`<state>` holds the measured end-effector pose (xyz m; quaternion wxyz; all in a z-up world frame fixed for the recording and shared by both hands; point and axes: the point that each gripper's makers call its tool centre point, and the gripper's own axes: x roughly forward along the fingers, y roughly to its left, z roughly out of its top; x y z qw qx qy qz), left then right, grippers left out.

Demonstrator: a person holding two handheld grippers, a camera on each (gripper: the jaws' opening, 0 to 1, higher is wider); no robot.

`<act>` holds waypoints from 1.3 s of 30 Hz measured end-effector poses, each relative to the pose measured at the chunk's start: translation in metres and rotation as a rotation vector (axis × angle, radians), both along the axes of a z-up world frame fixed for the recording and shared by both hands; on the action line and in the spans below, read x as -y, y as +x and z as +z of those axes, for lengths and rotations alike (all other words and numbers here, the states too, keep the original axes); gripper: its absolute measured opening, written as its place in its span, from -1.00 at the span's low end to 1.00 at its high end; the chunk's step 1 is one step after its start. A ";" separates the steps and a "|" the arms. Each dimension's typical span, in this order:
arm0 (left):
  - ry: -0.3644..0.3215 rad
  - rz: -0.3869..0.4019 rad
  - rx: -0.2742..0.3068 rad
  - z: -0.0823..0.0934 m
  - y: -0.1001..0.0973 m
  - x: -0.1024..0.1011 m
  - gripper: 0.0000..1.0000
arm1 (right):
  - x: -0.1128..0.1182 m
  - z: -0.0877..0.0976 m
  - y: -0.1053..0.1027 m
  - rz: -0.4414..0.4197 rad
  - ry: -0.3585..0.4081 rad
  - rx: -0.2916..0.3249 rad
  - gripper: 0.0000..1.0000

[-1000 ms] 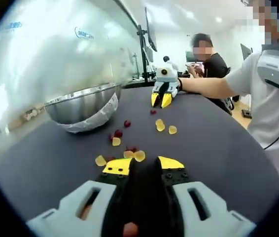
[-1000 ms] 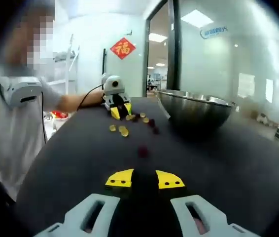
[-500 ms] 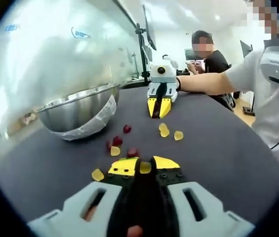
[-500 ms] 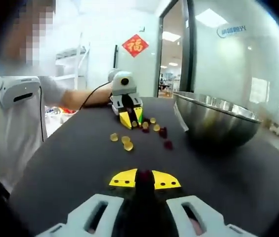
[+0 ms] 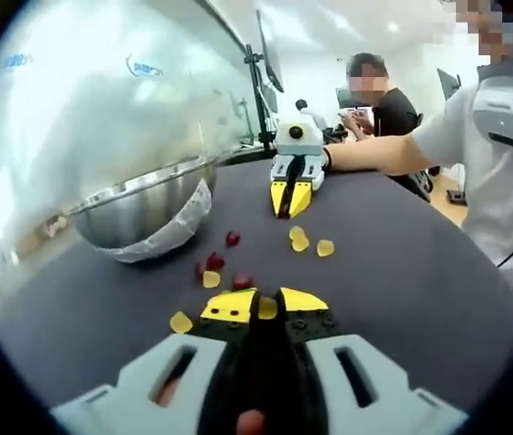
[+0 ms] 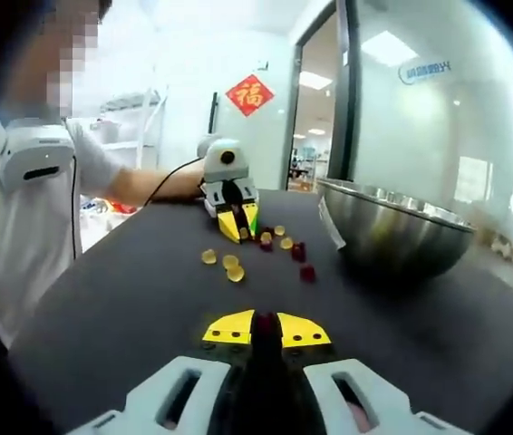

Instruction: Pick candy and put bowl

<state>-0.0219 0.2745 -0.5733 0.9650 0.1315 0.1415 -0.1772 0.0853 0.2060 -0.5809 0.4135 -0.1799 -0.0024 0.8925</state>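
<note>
My left gripper (image 5: 266, 304) is shut on a yellow candy (image 5: 266, 309), low over the black table (image 5: 420, 272). Loose yellow candies (image 5: 299, 240) and dark red candies (image 5: 233, 238) lie scattered ahead of it. The steel bowl (image 5: 148, 204) stands to their left. My right gripper (image 6: 266, 328) is shut on a dark red candy (image 6: 265, 323). It faces the left gripper (image 6: 238, 227) across the scattered candies (image 6: 231, 262), with the bowl (image 6: 392, 231) to the right. In the left gripper view the right gripper (image 5: 290, 201) points toward me from the far side.
A glass wall (image 5: 102, 91) runs behind the bowl. A monitor on a stand (image 5: 270, 54) is at the table's far end, where a seated person (image 5: 388, 109) is. The person holding the grippers, in a white shirt (image 5: 501, 181), stands along the table's side.
Over the last second both grippers moved in toward the candies and shut: the left on a yellow candy, the right on a dark red one. Little has changed in the last half second.
</note>
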 end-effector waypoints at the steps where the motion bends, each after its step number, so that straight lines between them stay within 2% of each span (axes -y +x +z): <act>1: 0.007 0.001 0.004 0.002 0.000 0.000 -0.94 | 0.001 0.000 0.000 -0.002 0.003 0.004 -0.94; 2: 0.005 0.003 0.010 0.005 -0.001 -0.002 -0.94 | 0.001 0.000 0.001 -0.003 0.004 0.006 -0.94; 4: -0.013 0.027 0.086 0.026 0.003 -0.008 -0.95 | 0.002 0.000 0.001 -0.007 0.007 0.010 -0.94; 6: -0.101 0.070 0.195 0.063 0.011 -0.016 -0.95 | 0.002 0.001 0.001 -0.011 0.010 0.013 -0.93; 8: -0.115 0.115 0.277 0.096 0.019 -0.029 -0.95 | 0.002 0.001 0.000 -0.012 0.008 0.011 -0.93; 9: -0.095 0.140 0.301 0.108 0.024 -0.035 -0.95 | 0.002 0.001 0.000 -0.012 0.008 0.010 -0.93; 12: -0.064 0.158 0.324 0.134 0.044 -0.042 -0.95 | 0.002 0.002 0.001 -0.011 0.006 0.005 -0.93; 14: -0.050 0.149 0.324 0.144 0.063 -0.046 -0.95 | 0.002 0.002 0.002 -0.014 0.002 -0.002 -0.93; 18: -0.045 0.142 0.299 0.143 0.091 -0.050 -0.94 | 0.002 0.002 0.002 -0.013 -0.002 -0.009 -0.93; 22: -0.043 0.147 0.297 0.139 0.111 -0.053 -0.92 | 0.001 0.002 0.002 -0.017 -0.003 -0.012 -0.93; 23: -0.026 0.150 0.296 0.136 0.114 -0.053 -0.88 | 0.002 0.002 0.002 -0.017 -0.003 -0.012 -0.93; 26: -0.033 0.143 0.285 0.131 0.120 -0.049 -0.68 | 0.003 0.002 0.001 -0.010 -0.003 -0.011 -0.93; 33: -0.027 0.149 0.271 0.129 0.113 -0.049 -0.72 | 0.005 0.001 0.001 0.005 -0.003 -0.009 -0.93; 36: -0.039 0.126 0.280 0.132 0.095 -0.037 -0.72 | 0.005 0.001 0.001 0.005 -0.002 -0.007 -0.93; 39: -0.023 0.086 0.302 0.128 0.067 -0.015 -0.72 | 0.005 0.001 0.001 0.002 -0.001 -0.004 -0.93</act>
